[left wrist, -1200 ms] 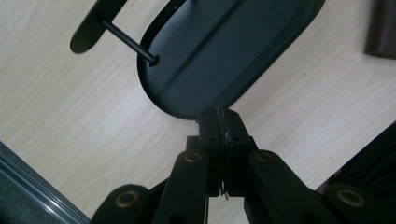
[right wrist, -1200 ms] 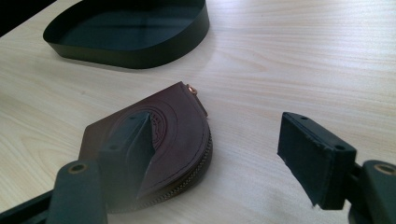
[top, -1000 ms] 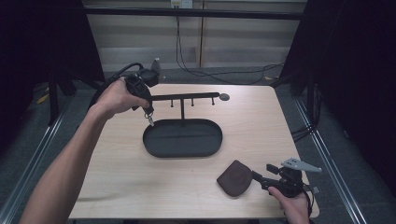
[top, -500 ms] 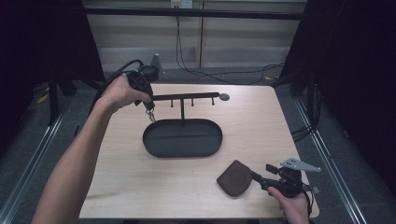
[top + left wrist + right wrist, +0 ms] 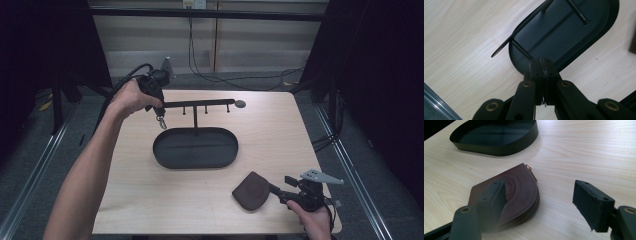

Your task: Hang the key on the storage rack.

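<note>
Above the left end of the black hanger stand, the left gripper hangs pointing down, its jaws pressed together. A small metal clasp dangles from their tips in the high view; in the left gripper view a thin sliver of metal peeks from the seam between the closed jaws, but what it belongs to cannot be told. The same view looks straight down on the stand's horizontal bar with its short pegs and on the oval black tray that forms the base, the jaw tips over the tray's rounded end. The tray sits near the middle of the pale wooden counter, with the stand's thin post rising from its far rim.

Near the front right corner of the counter, the right gripper lies low and level, with its jaws wide apart and gripping nothing. A brown leather coin pouch lies flat on the wood just before it. In the right gripper view one jaw stands in front of the pouch, perhaps touching it, and the other stands over bare wood well clear of it. The pouch's zip runs round its curved edge, and the pouch is well apart from the tray
</note>
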Action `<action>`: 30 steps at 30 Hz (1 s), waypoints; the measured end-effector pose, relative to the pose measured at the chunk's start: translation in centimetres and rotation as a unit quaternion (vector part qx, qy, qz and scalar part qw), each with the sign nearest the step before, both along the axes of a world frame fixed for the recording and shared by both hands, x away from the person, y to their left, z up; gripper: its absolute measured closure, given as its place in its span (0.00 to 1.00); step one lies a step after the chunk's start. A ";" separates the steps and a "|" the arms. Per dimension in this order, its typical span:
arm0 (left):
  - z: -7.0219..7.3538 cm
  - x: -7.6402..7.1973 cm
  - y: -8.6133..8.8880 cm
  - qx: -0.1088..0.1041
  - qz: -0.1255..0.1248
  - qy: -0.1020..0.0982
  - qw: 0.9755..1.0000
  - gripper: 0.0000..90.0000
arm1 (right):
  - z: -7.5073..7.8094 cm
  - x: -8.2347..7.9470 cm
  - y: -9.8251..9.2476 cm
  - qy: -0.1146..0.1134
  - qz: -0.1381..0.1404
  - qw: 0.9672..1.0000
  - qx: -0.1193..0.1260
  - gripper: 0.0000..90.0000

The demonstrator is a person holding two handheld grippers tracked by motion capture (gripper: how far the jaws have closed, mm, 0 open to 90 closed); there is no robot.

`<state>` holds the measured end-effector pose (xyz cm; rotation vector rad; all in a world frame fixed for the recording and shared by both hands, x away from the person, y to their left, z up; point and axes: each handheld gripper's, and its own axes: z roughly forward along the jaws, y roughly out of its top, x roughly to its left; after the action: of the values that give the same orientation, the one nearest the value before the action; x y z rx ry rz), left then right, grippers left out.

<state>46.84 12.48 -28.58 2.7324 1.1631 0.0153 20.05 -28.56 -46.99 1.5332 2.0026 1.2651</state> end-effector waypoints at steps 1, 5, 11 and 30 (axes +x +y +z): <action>0.1 0.1 0.1 -0.003 -0.001 0.001 1.000 0.99 | 0.0 0.0 0.0 -0.002 0.001 1.000 -0.001 0.29; 0.1 0.3 0.2 -0.008 0.004 0.000 1.000 0.99 | 0.0 0.1 0.0 0.001 0.001 1.000 -0.001 0.29; -0.1 0.9 0.2 -0.006 0.017 -0.004 1.000 0.99 | 0.0 0.0 0.1 -0.001 0.005 1.000 -0.004 0.29; 0.5 -0.5 1.5 -0.008 0.026 -0.023 0.999 0.95 | -0.1 0.2 0.2 0.004 0.008 1.000 -0.004 0.30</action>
<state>46.36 14.02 -28.04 2.6713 1.2161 0.0755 20.30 -28.31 -47.06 1.5238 2.0257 1.2567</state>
